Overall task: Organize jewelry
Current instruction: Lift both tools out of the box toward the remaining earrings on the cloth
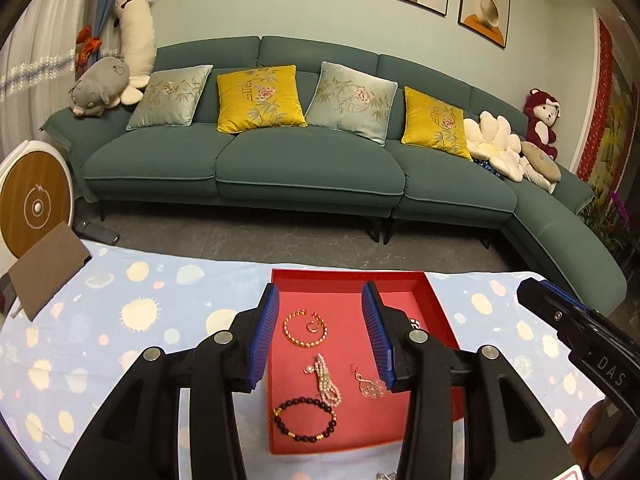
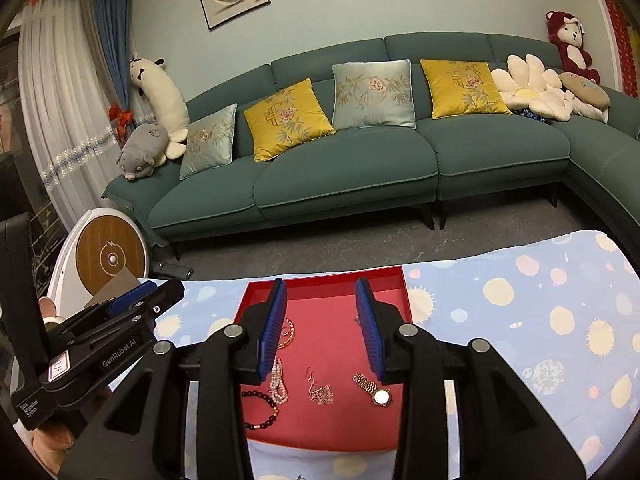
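Note:
A shallow red tray (image 1: 434,300) (image 2: 384,276) lies on a table with a blue spotted cloth (image 1: 132,320). In it lie a gold chain bracelet (image 1: 306,328), a pearl strand (image 1: 328,378) (image 2: 278,384), a dark bead bracelet (image 1: 304,420) (image 2: 262,410), a pink-gold earring (image 1: 370,386) (image 2: 320,390) and a gold watch (image 2: 374,390). My left gripper (image 1: 322,330) is open and empty above the tray. My right gripper (image 2: 322,328) is open and empty above the tray; it also shows at the right edge of the left wrist view (image 1: 576,332).
A brown card (image 1: 48,268) leans at the table's far left corner. A white and wood round device (image 1: 32,200) stands left of the table. A green sofa (image 1: 312,160) with cushions stands beyond a strip of grey floor.

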Available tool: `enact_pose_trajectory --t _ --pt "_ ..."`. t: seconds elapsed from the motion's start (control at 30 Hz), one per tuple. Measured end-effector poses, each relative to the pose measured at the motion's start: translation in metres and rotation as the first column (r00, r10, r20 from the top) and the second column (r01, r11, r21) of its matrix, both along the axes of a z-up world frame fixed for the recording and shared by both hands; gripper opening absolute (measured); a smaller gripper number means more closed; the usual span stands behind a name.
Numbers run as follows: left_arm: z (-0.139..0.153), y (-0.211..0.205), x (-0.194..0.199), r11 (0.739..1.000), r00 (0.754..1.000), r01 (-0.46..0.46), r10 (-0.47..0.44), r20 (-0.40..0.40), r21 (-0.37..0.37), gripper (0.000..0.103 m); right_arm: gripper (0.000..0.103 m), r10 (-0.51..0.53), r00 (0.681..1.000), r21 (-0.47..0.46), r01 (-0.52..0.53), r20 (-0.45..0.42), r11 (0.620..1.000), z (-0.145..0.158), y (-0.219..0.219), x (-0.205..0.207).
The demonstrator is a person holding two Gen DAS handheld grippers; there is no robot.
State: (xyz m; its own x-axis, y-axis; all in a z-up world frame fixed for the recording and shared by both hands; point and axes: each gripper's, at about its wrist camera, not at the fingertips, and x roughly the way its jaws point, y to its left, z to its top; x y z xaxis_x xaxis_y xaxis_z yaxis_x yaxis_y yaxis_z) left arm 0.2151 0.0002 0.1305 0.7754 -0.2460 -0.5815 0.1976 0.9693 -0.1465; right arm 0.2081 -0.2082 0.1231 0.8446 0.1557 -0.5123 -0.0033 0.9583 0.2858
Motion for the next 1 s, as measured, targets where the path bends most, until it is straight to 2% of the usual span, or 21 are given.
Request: enact_pose_trajectory --t 0.2,0.37,0.5,0.83,1.0 --pt "-0.003 0.005 -0.031 0.998 1.0 0.0 0.0 -0.003 0.063 0.041 0.035 -0.003 1.0 -0.03 0.003 -0.007 1.0 0.004 -0.003 -0.027" --pt "-0.016 0.013 -0.042 0.996 0.999 -0.007 0.011 -0.039 0.085 0.041 0.035 -0.004 1.0 -0.057 0.002 -0.019 0.998 0.0 -0.006 -0.044" --pt "-0.027 0.018 -0.05 0.996 0.998 -0.003 0.009 -0.066 0.093 0.041 0.043 -0.003 1.0 -0.095 0.0 -0.029 0.995 -0.008 -0.005 -0.063" --pt "-0.052 0.032 -0.072 0.995 0.993 0.004 0.009 -0.121 0.103 0.041 0.043 0.066 0.99 -0.164 -0.087 -0.128 0.983 -0.048 0.013 -0.095" --pt "-0.065 0.037 -0.082 0.995 0.989 0.001 0.014 -0.15 0.1 0.041 0.043 0.104 0.974 -0.148 -0.135 -0.2 0.98 -0.08 0.022 -0.109"
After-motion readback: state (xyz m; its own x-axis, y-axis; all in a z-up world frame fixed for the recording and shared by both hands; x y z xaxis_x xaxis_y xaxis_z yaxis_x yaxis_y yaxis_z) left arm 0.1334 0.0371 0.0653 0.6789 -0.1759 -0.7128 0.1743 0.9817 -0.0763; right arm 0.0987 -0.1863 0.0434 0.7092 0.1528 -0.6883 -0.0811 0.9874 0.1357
